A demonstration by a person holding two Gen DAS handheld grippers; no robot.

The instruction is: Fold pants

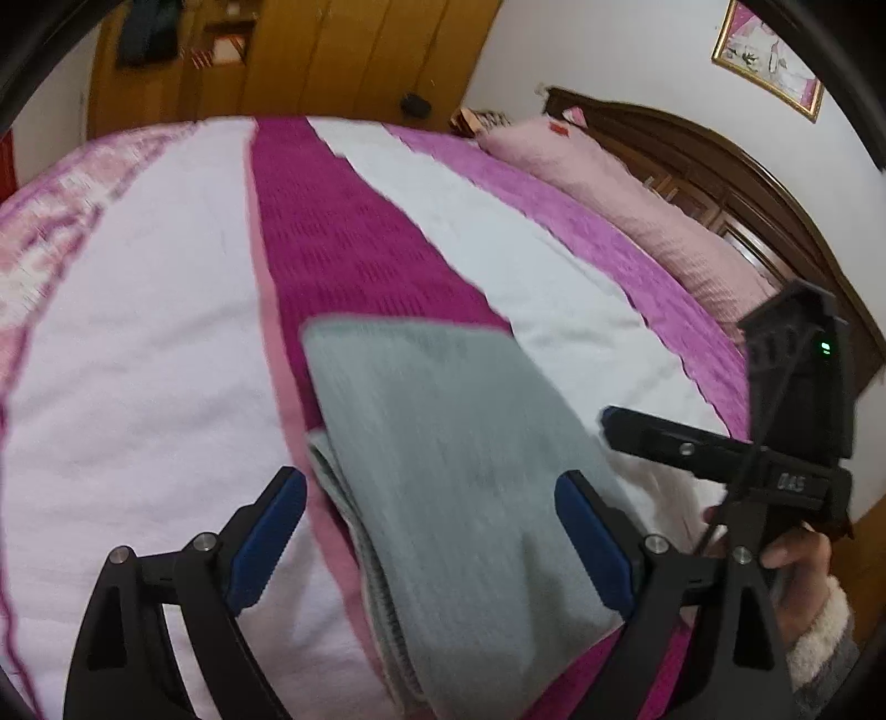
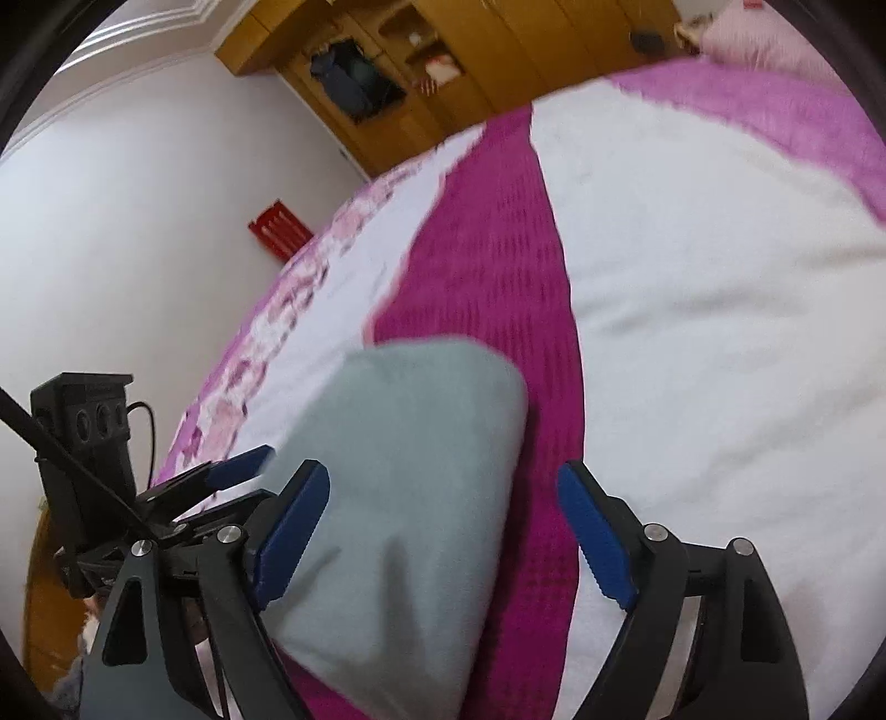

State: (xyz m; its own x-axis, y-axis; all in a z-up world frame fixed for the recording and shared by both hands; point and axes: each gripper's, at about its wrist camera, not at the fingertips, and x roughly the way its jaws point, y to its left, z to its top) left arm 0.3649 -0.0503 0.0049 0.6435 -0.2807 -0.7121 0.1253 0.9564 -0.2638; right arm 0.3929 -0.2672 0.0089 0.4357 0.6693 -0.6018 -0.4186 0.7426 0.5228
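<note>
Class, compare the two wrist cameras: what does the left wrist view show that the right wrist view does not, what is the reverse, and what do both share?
Only the left wrist view shows the wooden headboard, the framed picture and the layered edge of the folded grey pants. Only the right wrist view shows the red rack on the wall. Both show the pants, the bed cover, the wardrobe and both open grippers.

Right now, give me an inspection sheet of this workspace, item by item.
Surface: bed with a white, pink and magenta striped cover.
Job's things: grey pants, folded into a stack, lying on the cover.
Clutter: nothing seen on the cover besides a pink pillow by the headboard.
Grippers: left gripper open, pants below its jaws, not pinched; right gripper open, likewise.
Cables: thin black cable on the right gripper's mount.
Surroundings: wooden wardrobe, dark headboard, framed picture, red item on the wall.
</note>
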